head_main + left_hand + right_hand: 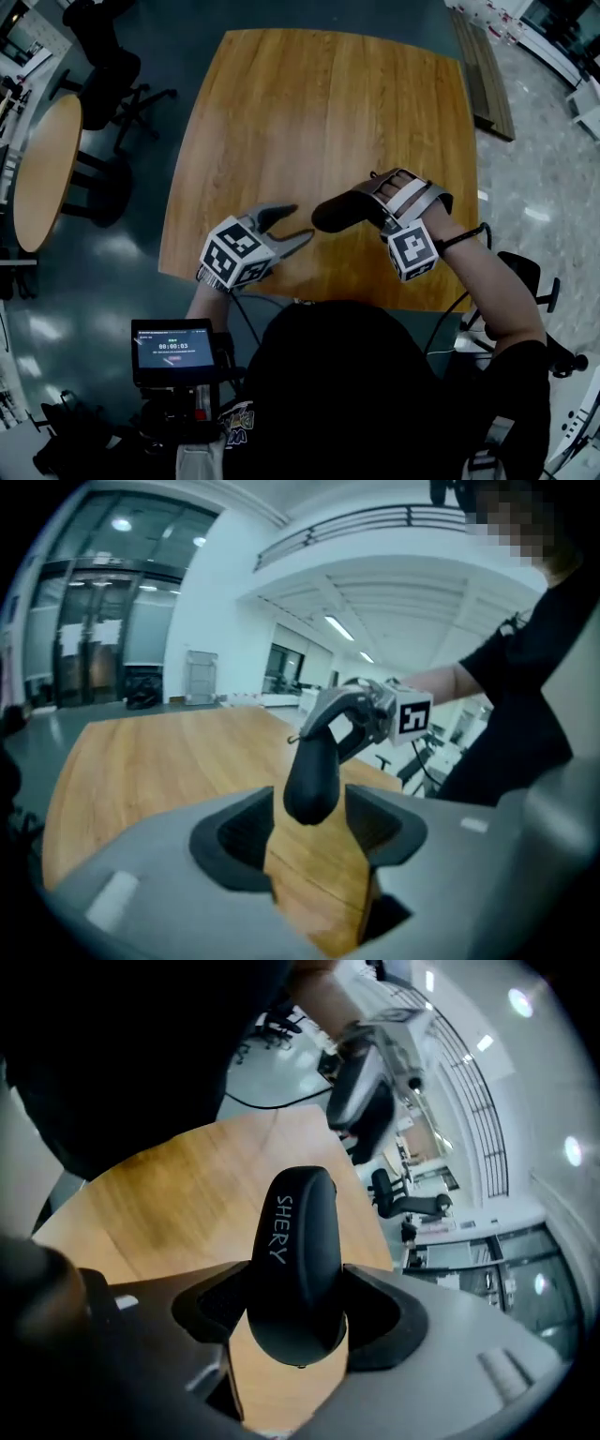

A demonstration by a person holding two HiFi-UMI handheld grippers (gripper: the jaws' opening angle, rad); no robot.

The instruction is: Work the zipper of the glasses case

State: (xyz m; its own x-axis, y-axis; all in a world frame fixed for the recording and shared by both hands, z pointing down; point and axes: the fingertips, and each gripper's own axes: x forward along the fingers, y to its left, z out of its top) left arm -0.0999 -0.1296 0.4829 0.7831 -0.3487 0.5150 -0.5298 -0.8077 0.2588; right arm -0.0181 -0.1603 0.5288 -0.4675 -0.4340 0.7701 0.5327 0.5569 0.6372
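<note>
Black glasses case (295, 1269), white "SHERY" lettering

Seen from the head, the left gripper (292, 225) sits just off centre toward 9 o'clock and points to 3 o'clock, its jaws spread apart and pressing on nothing. The right gripper (373, 204), toward 2 o'clock, points to 9 o'clock, its jaws clamped on the glasses case (336, 213). The right forearm (492, 291) runs back toward 4 o'clock
</note>
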